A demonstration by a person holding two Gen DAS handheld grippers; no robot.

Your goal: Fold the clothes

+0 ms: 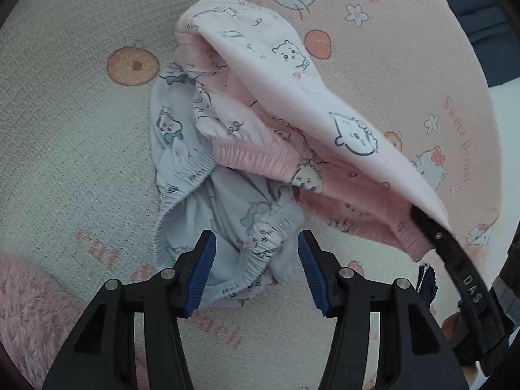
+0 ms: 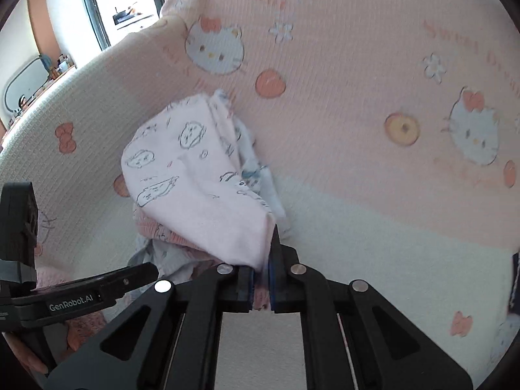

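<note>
My left gripper (image 1: 256,260): spread wide, holding nothing; its blue pads (image 1: 202,269) hang just above the near elastic edge of the blue-grey shorts (image 1: 201,201).

My right gripper (image 2: 260,279): pressed together, pinching a corner of the pink garment (image 2: 195,195); a bit of pink cloth shows between the pads. In the left view its black finger (image 1: 422,219) clamps that same lifted corner.

Pink garment: pale pink with outlined cartoon animals, one flap drawn up and stretched toward my right gripper, the rest bunched on the blanket (image 1: 65,130). A ribbed pink cuff (image 1: 256,159) lies under the raised flap.

Blue-grey shorts: crumpled, the gathered waistband open toward my left gripper, touching and partly under the pink garment.

Blanket: waffle-textured, cream on one side and pink on the other, printed with cats, flowers and round fruit.

Edges: the blanket's far edge curves past the heap in the left view, with dark fabric (image 1: 471,3) beyond it. A fuzzy pink cloth (image 1: 35,308) sits at my near left.

Open room: bare blanket all round the heap, widest to the left of the shorts and to the right of the pinched corner.
</note>
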